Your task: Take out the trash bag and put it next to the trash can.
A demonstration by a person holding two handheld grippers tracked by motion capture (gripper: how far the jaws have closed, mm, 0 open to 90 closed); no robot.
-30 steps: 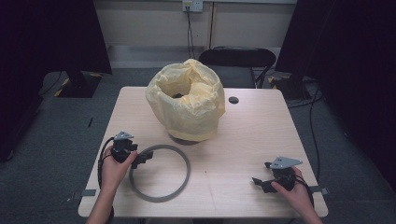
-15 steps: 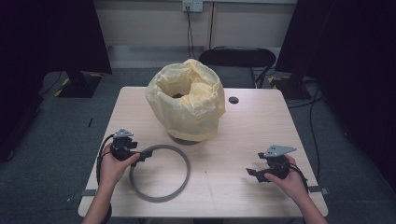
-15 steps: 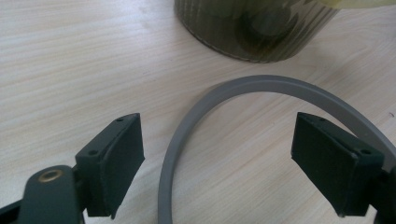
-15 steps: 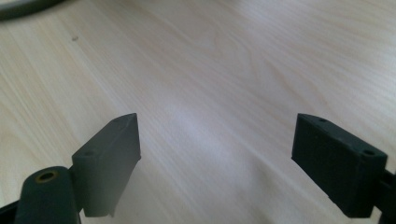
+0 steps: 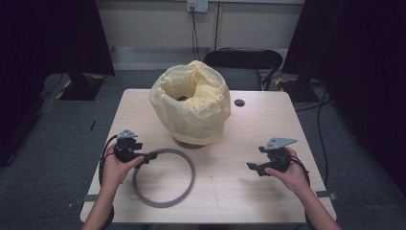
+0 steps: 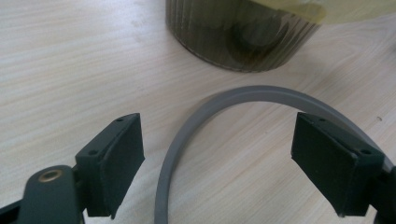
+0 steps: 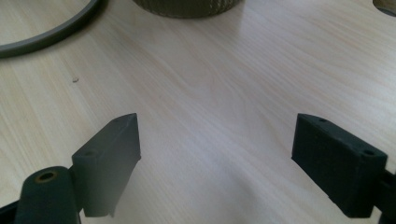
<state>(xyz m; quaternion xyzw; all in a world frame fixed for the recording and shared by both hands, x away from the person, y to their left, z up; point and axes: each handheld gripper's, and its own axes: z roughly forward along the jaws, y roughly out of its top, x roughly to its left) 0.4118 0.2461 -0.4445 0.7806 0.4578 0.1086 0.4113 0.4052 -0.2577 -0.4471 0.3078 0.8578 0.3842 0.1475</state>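
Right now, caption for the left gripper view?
Open left gripper straddling the grey ring on the table, bin beyond.

One grey ring [image 5: 164, 177], one bagged bin [image 5: 191, 103], two grippers.

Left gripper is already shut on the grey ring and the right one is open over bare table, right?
Not quite. The left gripper is open, not shut: in the left gripper view its fingers stand wide apart with the grey ring lying on the table between them, ungripped. The right gripper is open over bare table, as you said.
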